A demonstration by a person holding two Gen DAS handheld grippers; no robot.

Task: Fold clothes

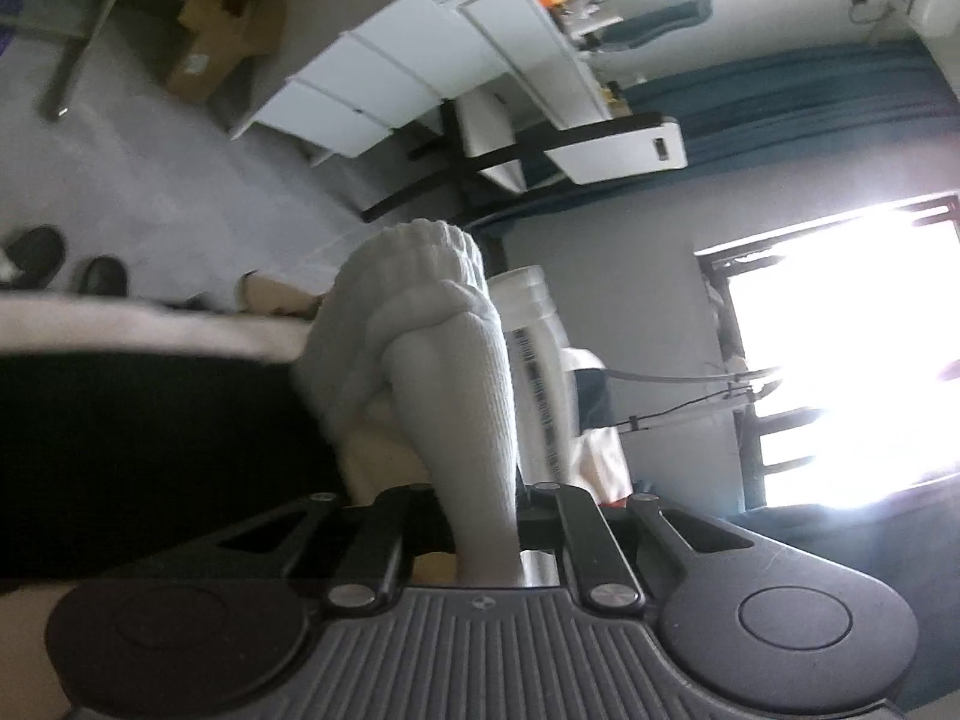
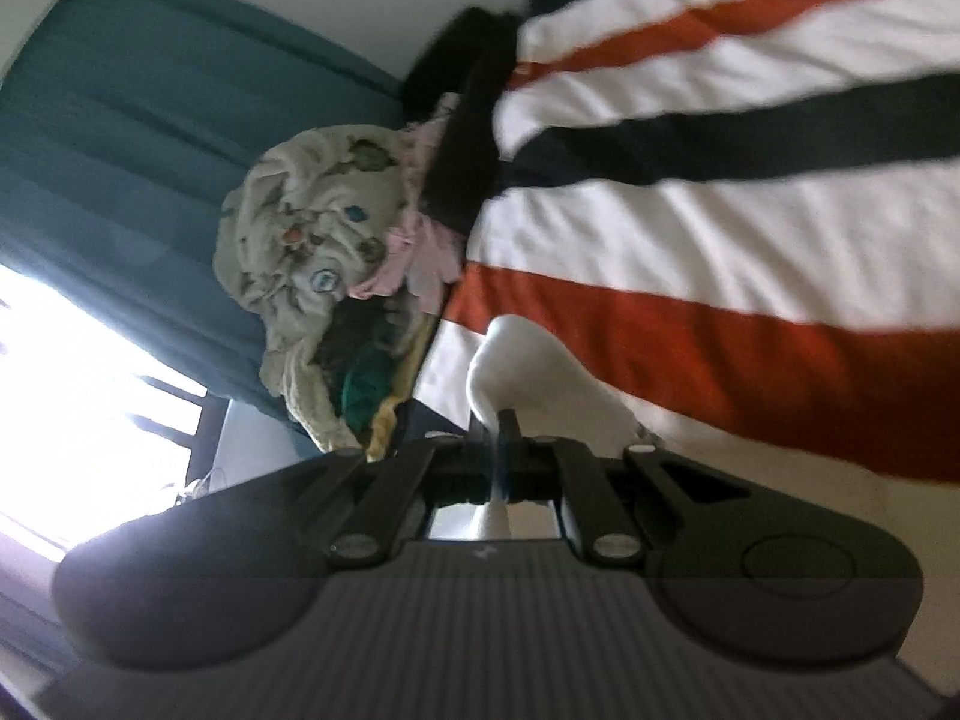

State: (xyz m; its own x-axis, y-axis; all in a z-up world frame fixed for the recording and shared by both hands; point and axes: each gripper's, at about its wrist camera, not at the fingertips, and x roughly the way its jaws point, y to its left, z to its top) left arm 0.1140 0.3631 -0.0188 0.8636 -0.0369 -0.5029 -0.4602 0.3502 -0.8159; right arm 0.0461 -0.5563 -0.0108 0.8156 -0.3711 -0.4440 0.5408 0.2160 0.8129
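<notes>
Sock, left view: a white ribbed sock (image 1: 444, 372) is rising out of the left gripper (image 1: 480, 516), bunching into thick gathered folds at its far end; the knit ribs are running lengthwise along the smooth lower part.
Left gripper: its jaws are pinching the sock's narrow end between them.
Sock, right view: a white sock (image 2: 528, 372) is lying against the striped cloth (image 2: 720, 210), looking smooth and rounded at its free end.
Right gripper (image 2: 501, 450): the fingers are pressing together on a thin edge of that sock.
Striped cloth: white, orange-red and dark bands are spreading across the right view.
Clothes pile (image 2: 324, 258): crumpled garments, cream-patterned, pink and green, are sitting beside the striped cloth, in front of a teal curtain (image 2: 120, 120).
Background, left view: white drawers (image 1: 384, 84) and a cardboard box (image 1: 222, 30) are showing beyond the sock.
</notes>
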